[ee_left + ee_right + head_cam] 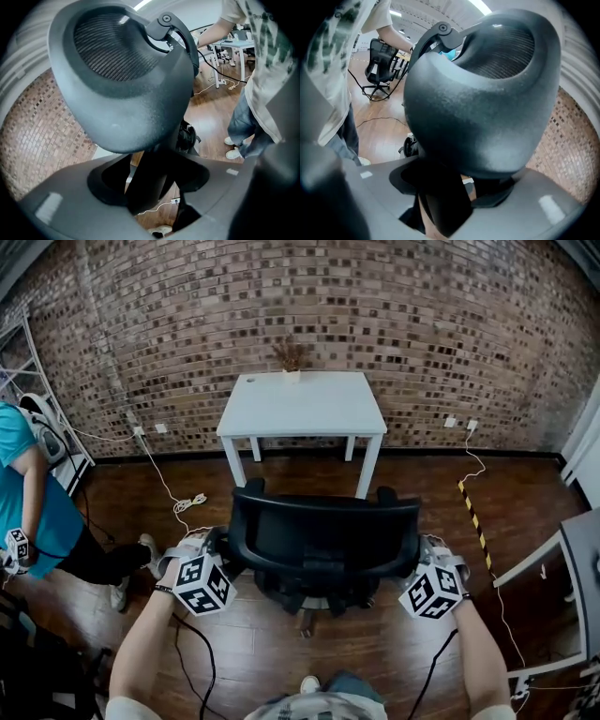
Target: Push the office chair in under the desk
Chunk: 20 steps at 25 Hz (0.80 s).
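Note:
A black office chair [323,535] stands in the middle of the wooden floor, its backrest turned toward me. The white desk [302,401] is beyond it against the brick wall, with a gap of floor between them. My left gripper [218,549] is at the backrest's left edge and my right gripper [422,557] is at its right edge. Their fingertips are hidden behind the backrest rim. In the left gripper view the mesh backrest [126,89] fills the frame at very close range. The right gripper view shows the backrest [483,108] just as close. Neither view shows the pads.
A person in a teal shirt [33,502] stands at the left by a metal shelf [37,399]. Cables [187,504] lie on the floor left of the desk. Yellow-black tape [473,517] and another table [572,549] are at the right. A small plant [291,357] sits on the desk.

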Tool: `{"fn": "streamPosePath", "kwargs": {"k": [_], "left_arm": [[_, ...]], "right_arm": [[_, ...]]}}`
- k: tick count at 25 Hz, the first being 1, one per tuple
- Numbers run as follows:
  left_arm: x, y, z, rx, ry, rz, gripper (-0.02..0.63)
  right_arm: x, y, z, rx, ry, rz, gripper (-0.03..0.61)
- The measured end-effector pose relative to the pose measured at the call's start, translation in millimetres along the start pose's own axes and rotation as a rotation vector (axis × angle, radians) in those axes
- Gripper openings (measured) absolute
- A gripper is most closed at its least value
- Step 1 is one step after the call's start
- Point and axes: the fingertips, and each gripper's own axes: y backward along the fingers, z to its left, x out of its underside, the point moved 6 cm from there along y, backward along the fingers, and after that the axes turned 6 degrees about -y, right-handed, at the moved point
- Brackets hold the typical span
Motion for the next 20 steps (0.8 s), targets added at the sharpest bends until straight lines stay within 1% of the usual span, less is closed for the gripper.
{"fn": "streamPosePath", "kwargs": {"k": [7,13,15,17,20], "left_arm": [[-0.9,-22.0,23.8,-0.006,0.019,0.022,0.285],[1.4,-45.8,43.2,-0.018,0.044,0.052,0.284],[2.5,-54.6,53.5,-0.011,0.05,0.067,0.284],[5.2,-63.0,63.5,-0.006,0.056,0.078,0.284],[15.4,-72.3,76.7,-0.021,0.063,0.082,0.284]], "right_arm": [[4.9,-25.5,-34.0,0.007,0.027,-0.028,0.282],[11.6,-59.6,-67.4,-0.018,0.058,-0.058,0.281],[12.7,-71.4,-79.7,-0.02,0.067,-0.071,0.281],[12.4,-83.7,-90.6,-0.023,0.078,-0.08,0.278],[6.7,-103.6,-103.0,-0.028,0.095,-0.093,0.273]]}}
